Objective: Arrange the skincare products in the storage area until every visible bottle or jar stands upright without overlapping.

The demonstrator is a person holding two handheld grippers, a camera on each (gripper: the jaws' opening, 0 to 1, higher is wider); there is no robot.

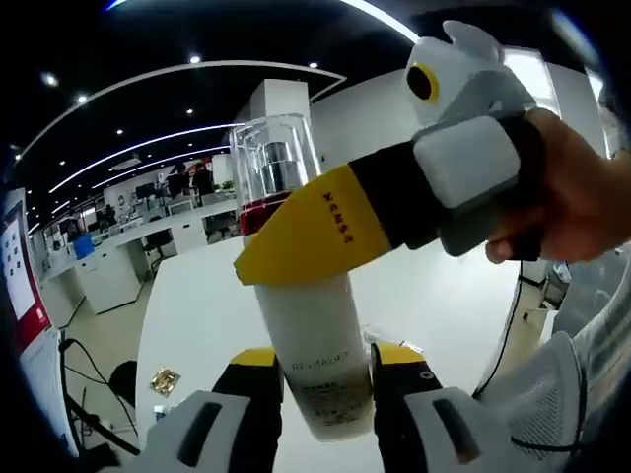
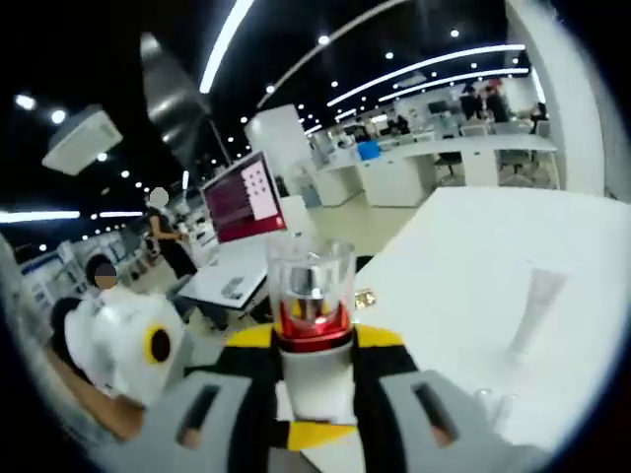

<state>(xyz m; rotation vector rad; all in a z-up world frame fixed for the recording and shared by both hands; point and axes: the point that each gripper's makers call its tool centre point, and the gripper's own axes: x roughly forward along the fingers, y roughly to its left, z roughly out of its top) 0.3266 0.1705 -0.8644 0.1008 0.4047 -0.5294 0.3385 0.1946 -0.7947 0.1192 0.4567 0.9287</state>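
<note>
A tall white bottle with red collar and clear cap [image 1: 301,296] was held aloft above the white tabletop [image 1: 197,305], clamped low by the left claw [image 1: 325,389] and near the collar by the right claw [image 2: 315,379]. Mid-transfer was judged; upright placement in a free spot was called for next.

In the left gripper view, the left tool [image 1: 325,394] clamps its yellow-tipped jaws on the lower body of a white bottle [image 1: 317,365] with a clear cap and red collar. The right tool [image 1: 320,232], entering from 2 o'clock, closes across the bottle's neck. A white counter [image 1: 197,315] lies behind.
</note>
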